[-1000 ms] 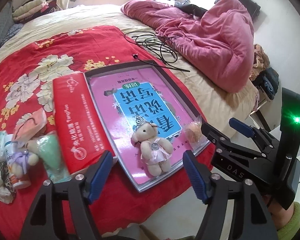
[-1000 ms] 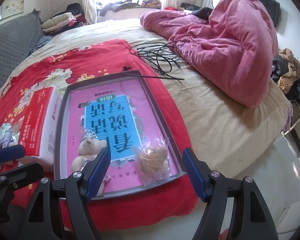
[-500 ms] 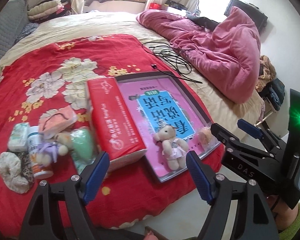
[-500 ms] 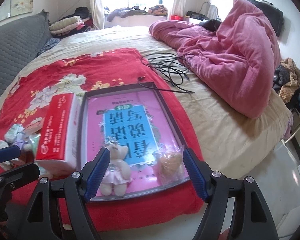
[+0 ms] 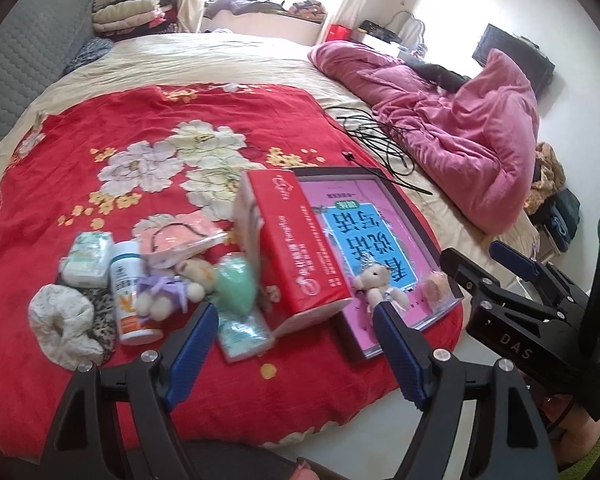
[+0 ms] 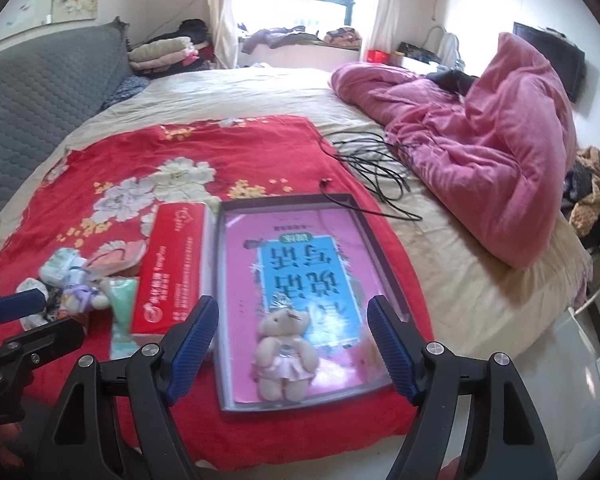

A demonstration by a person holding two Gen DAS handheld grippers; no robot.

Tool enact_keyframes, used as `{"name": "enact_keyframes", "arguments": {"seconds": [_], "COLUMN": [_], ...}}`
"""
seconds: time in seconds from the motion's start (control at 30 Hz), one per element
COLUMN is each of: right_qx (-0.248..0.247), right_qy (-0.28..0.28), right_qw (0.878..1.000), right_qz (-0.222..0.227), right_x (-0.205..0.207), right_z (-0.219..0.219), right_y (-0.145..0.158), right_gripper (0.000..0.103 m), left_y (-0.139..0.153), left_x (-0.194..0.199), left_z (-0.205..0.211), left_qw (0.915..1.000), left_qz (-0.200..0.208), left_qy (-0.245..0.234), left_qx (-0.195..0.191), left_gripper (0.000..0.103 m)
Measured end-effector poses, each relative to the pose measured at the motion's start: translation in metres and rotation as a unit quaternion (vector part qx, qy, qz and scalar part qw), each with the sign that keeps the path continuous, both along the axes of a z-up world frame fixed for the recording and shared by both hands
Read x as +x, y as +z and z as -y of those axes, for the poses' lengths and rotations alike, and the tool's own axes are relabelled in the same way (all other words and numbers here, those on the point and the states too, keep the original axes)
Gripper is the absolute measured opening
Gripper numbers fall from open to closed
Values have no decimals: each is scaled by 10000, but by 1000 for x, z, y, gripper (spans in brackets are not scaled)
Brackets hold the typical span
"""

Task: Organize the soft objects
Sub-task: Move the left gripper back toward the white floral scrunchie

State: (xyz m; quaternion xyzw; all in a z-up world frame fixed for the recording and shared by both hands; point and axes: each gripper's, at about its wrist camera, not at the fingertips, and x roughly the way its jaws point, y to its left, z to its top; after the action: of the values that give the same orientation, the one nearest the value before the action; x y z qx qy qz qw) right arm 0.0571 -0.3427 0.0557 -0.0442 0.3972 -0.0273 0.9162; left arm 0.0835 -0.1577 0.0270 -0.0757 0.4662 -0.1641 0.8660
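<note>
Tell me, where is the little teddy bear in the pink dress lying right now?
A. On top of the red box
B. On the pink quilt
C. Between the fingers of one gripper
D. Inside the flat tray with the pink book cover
D: the teddy bear in the pink dress lies on the pink cover inside the tray, near its front edge, apart from both open grippers.

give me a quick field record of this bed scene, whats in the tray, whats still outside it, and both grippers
surface: red floral blanket on a bed
tray: shallow grey tray lined with a pink and blue book cover
in tray: small beige teddy bear in a pink dress; a small peach item in clear wrap
beside tray: red tissue box
outside, left pile: purple-dressed plush bear, green heart-shaped sponge, white pill bottle, white scrunchie
left gripper: open, empty
right gripper: open, empty
</note>
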Motion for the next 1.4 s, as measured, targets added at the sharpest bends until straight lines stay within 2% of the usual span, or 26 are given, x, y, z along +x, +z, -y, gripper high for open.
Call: {"name": "enact_keyframes", "arguments": {"seconds": [0.27, 0.63, 0.87, 1.4], "right_qx": [46, -9, -85, -250], "right_qy": [313, 831, 1121, 1549], "right_qw": [9995, 9964, 9936, 9876], "right_qz": [91, 162, 141, -94], "right_x": [-1, -4, -5, -6], "right_z": [-36, -94, -124, -170], "right_y": [11, 18, 16, -7], "right_gripper": [78, 78, 78, 78], "left_y": [5, 6, 1, -34], "left_x": [-8, -26, -39, -50], "left_z": [-47, -130, -169, -216], "left_qw": [9993, 9952, 9919, 9862], "left_qz": [6, 50, 22, -351], "left_qy": [361, 982, 1272, 1617], "left_qx": [-133, 11, 33, -16], "left_gripper": [79, 79, 79, 80]}}
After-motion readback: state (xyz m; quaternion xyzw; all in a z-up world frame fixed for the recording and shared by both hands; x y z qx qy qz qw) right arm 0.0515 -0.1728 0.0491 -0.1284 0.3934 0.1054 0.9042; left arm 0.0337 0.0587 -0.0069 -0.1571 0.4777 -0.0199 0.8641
